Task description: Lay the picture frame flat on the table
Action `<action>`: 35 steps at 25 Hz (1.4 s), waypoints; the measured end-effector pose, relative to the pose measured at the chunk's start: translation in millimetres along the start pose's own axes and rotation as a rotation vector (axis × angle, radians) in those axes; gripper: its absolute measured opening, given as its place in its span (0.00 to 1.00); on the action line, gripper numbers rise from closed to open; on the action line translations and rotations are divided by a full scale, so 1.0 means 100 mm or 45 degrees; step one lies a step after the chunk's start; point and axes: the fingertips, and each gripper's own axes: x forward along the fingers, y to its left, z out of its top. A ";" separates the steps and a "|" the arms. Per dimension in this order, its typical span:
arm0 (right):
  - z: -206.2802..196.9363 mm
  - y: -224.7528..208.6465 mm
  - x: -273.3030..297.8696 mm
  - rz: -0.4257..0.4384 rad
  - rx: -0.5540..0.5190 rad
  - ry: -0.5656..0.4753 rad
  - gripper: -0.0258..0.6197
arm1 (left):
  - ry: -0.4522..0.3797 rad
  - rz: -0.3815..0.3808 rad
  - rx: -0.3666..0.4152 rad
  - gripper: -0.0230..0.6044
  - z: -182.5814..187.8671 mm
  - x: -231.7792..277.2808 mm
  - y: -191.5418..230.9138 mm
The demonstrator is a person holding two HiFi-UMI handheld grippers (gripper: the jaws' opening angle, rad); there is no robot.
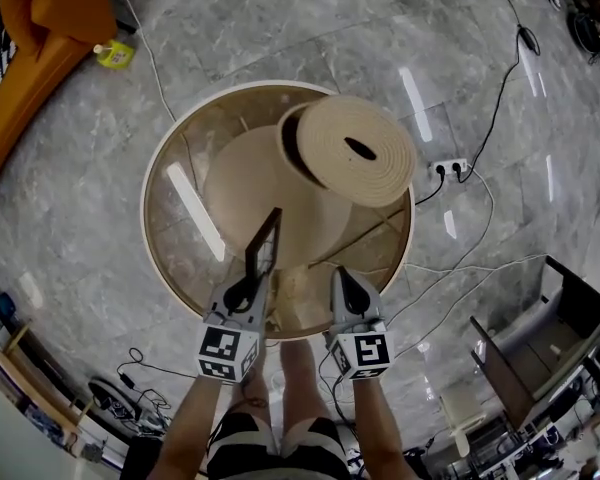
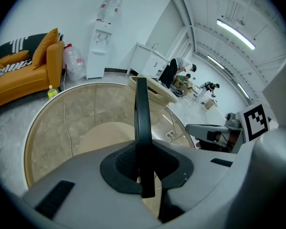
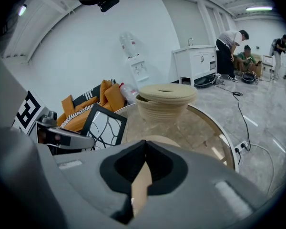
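"What carries it all?"

"A round glass-topped counter with a pale rim [image 1: 150, 183]. Toward its far right edge sits a cream woven rope basket with a flat lid [image 1: 365, 153]."

"And the frame?"

"The black rectangular picture frame [image 1: 264, 246] stands on edge over the counter's near edge, left of centre. Whether its lower edge touches the glass, I cannot tell."

"The tools?"

"The left tool [image 1: 248, 286] is clamped narrowly on the frame's near edge. The right tool [image 1: 345, 283], just beside it, has its jaws together with nothing between them."
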 end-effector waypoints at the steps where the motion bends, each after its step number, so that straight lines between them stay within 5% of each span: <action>1: -0.01 0.01 0.01 0.001 0.000 0.002 0.04 | -0.003 -0.002 -0.008 0.12 0.00 0.00 0.00; 35: -0.08 0.29 0.01 0.036 0.016 0.028 0.04 | -0.001 0.186 -0.079 0.14 -0.05 -0.08 0.69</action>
